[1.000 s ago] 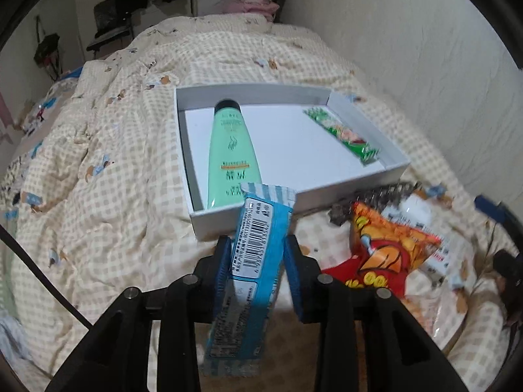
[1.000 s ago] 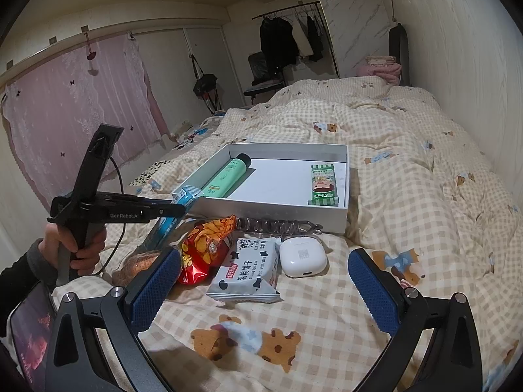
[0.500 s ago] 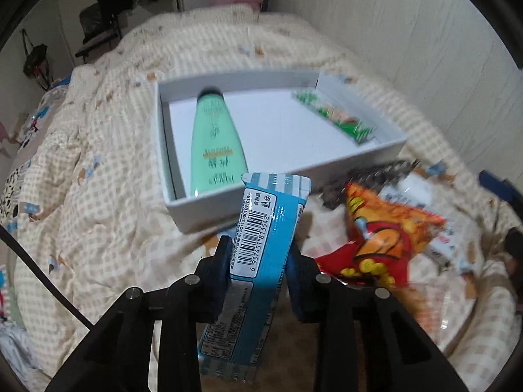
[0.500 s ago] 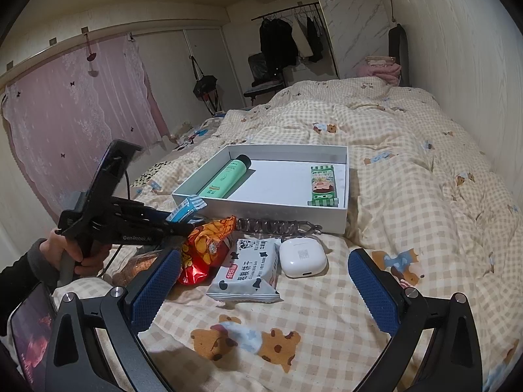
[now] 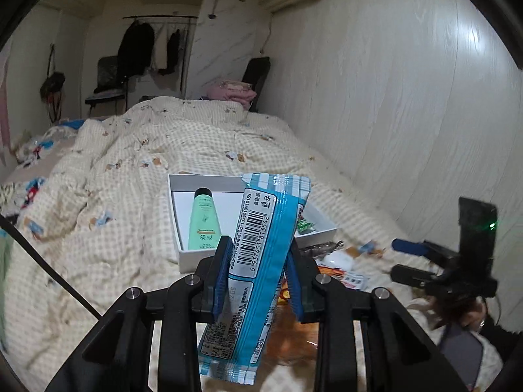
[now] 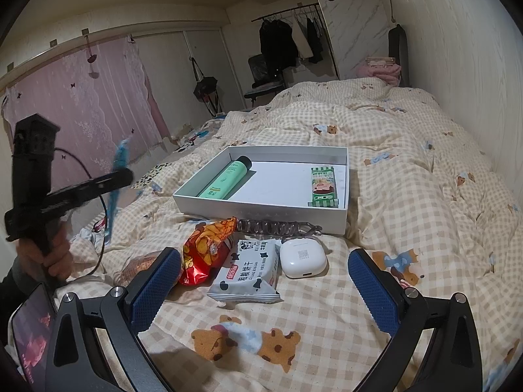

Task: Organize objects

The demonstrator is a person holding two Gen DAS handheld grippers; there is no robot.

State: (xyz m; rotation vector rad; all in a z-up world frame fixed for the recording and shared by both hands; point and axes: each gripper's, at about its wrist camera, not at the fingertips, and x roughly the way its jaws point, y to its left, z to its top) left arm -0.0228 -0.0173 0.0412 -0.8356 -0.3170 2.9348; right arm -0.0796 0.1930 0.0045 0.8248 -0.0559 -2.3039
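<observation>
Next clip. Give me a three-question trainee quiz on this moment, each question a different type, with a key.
1. True or false: the left gripper is shut on the blue packet.
2. Which of these lies inside the white box? A) earbud case B) green tube C) biscuit pack
3. Fill in: the right gripper hovers open over the ____ pack on the bed.

Key
1. True: both pads press the packet, held clear of the bed.
2. B: the green tube lies in the box with a green bar; the earbud case and biscuit pack lie on the quilt in front.
3. biscuit
</observation>
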